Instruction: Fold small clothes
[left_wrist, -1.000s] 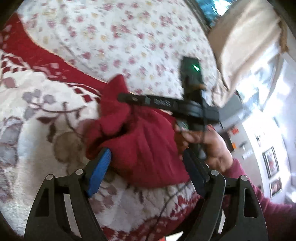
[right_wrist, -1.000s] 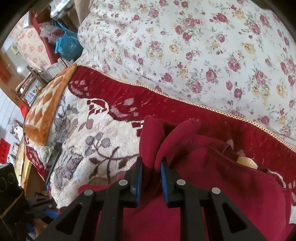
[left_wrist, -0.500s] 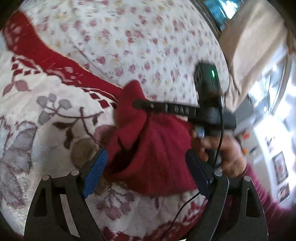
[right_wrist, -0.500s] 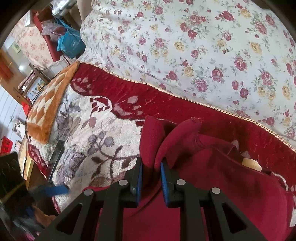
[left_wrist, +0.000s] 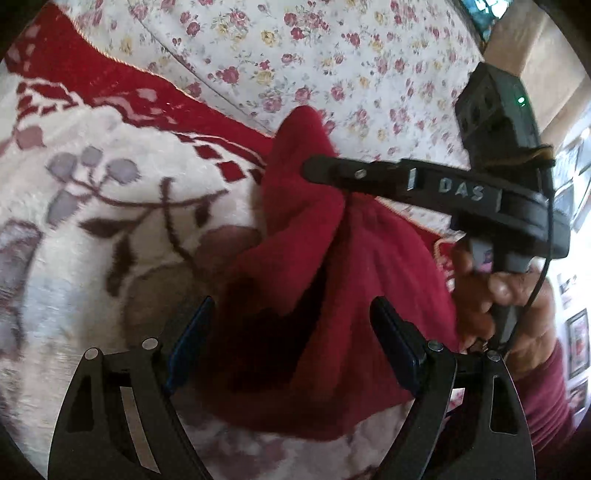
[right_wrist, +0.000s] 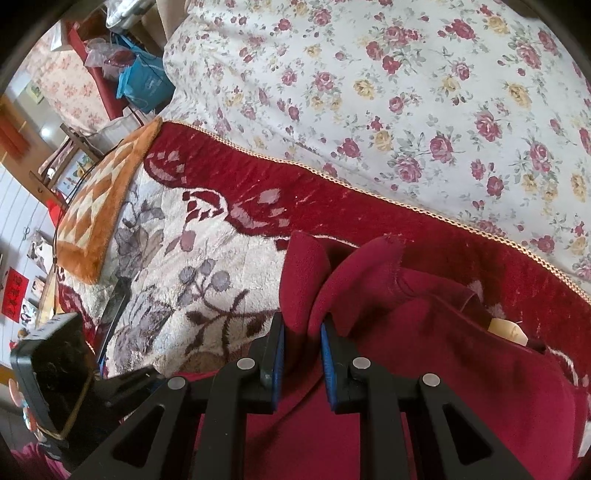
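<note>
Right gripper: clamped on red fleece garment, pinched fold pointing up.
Left gripper: wide open, garment hem between pads, not gripped.
Garment long axis: cannot tell.

Left gripper jaws spread wide, red garment bunched between them, pads clear on both sides. Right gripper and its hand block the path ahead and to the right. Patterned blanket to the left is open, floral sheet beyond too.
</note>
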